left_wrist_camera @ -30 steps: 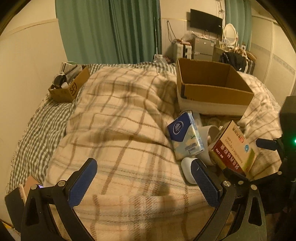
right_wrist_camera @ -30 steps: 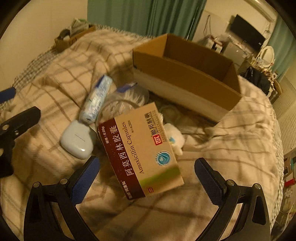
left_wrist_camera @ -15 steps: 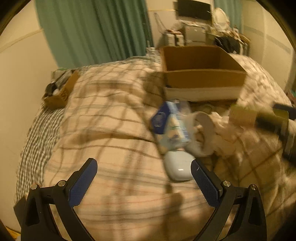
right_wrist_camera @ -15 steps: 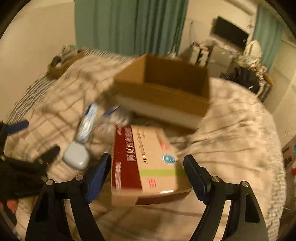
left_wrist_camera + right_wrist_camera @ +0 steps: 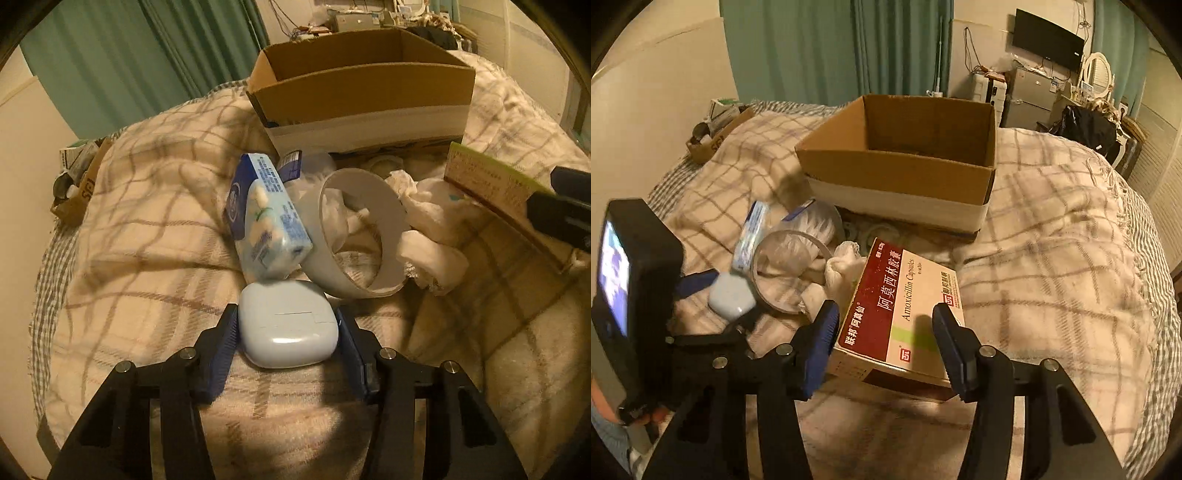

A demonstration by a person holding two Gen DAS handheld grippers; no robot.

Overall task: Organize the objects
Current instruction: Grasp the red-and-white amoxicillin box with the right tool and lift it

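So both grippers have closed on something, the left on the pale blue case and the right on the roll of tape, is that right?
Not quite. The left gripper is on the pale blue case, but the right gripper has closed on the amoxicillin box, not the tape roll, which lies untouched on the blanket. The right wrist view shows this.

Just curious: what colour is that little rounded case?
Pale blue case, clearest in the left wrist view.

Medicine box (image 5: 905,314), red-and-cream top face: "Amoxicillin Capsules" in black Latin script, alongside large white Chinese characters 阿莫西林胶囊; 联邦 阿莫仙 along the near red edge. Small brown carton (image 5: 79,192) at the bed's far left: dark "SF" lettering. Blue packet (image 5: 266,218): print too small to read.
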